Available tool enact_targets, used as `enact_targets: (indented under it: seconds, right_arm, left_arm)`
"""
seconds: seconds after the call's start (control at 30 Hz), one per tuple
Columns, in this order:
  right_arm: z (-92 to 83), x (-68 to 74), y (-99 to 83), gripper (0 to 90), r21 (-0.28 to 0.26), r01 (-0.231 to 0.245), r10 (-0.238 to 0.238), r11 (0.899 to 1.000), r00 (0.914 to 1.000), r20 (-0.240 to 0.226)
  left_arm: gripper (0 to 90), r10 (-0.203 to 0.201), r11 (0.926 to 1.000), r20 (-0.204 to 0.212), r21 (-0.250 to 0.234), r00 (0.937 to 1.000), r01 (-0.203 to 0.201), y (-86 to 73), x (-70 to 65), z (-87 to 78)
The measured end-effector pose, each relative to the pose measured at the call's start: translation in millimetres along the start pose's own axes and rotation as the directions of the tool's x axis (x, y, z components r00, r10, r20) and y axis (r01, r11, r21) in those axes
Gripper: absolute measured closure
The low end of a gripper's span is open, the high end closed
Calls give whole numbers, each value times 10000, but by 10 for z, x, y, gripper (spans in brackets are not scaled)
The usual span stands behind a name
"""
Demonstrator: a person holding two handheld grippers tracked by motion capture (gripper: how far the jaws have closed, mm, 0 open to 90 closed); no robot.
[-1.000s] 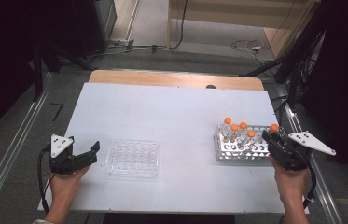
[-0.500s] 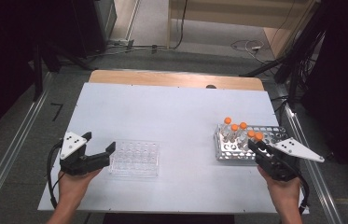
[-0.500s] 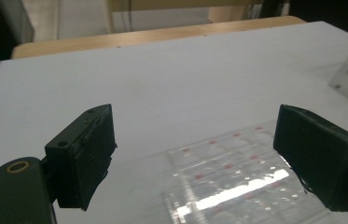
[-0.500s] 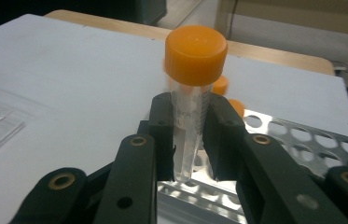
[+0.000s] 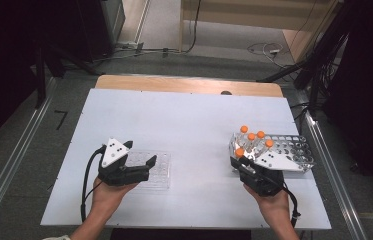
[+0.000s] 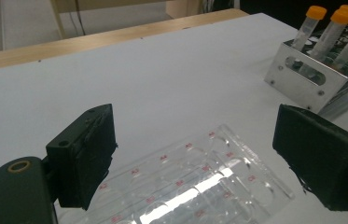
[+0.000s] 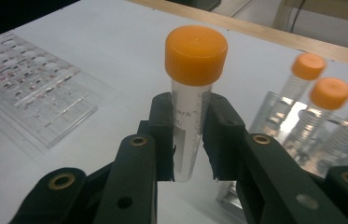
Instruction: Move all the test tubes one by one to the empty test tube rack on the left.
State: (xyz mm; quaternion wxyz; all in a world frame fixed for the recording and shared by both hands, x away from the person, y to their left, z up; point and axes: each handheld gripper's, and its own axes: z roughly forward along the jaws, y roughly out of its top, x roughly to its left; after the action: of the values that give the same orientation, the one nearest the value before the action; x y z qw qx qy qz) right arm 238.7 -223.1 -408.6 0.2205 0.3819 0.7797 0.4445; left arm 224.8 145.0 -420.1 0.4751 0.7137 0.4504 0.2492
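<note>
Right gripper [image 7: 188, 140] clamps an upright clear plastic tube with an orange screw cap [image 7: 192, 93], just left of the metal rack [image 5: 294, 150]; left gripper [image 5: 136, 160], jaws wide with nothing between them, hovers over the clear well plate [image 6: 199, 182], well left of the tube

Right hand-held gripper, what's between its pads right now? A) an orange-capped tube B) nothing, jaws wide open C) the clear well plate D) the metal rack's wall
A: in the right gripper view the right hand-held gripper is shut on an orange-capped tube, held upright and clear of the metal rack behind it.
</note>
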Motion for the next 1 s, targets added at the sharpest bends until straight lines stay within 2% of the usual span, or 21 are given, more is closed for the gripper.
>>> enact_targets:
  seconds: [0.2, 0.43, 0.6, 0.83, 1.0]
  right_arm:
    - [125, 106, -9, 721, 91, 264, -261, 9996, 9989, -400]
    - [265, 182, -7, 721, 214, 329, -312, 9992, 9966, -756]
    - [335, 246, 2, 721, 318, 503, -472, 9982, 9946, -923]
    - [408, 307, 22, 721, 411, 612, -562, 9973, 9920, -1131]
    - [473, 362, 23, 721, 511, 778, -702, 9957, 9883, -1352]
  left_arm:
    - [143, 204, 9997, 310, 146, 9993, -209, 38, -136, 114]
    - [156, 314, 9995, 741, -39, 9968, -312, 146, -306, 201]
    - [167, 499, 9987, 1102, -156, 9927, -485, 233, -445, 279]
    - [180, 625, 9979, 1556, 56, 9858, -641, 272, -583, 395]
    - [234, 941, 9955, 1895, -100, 9774, -939, 274, -702, 411]
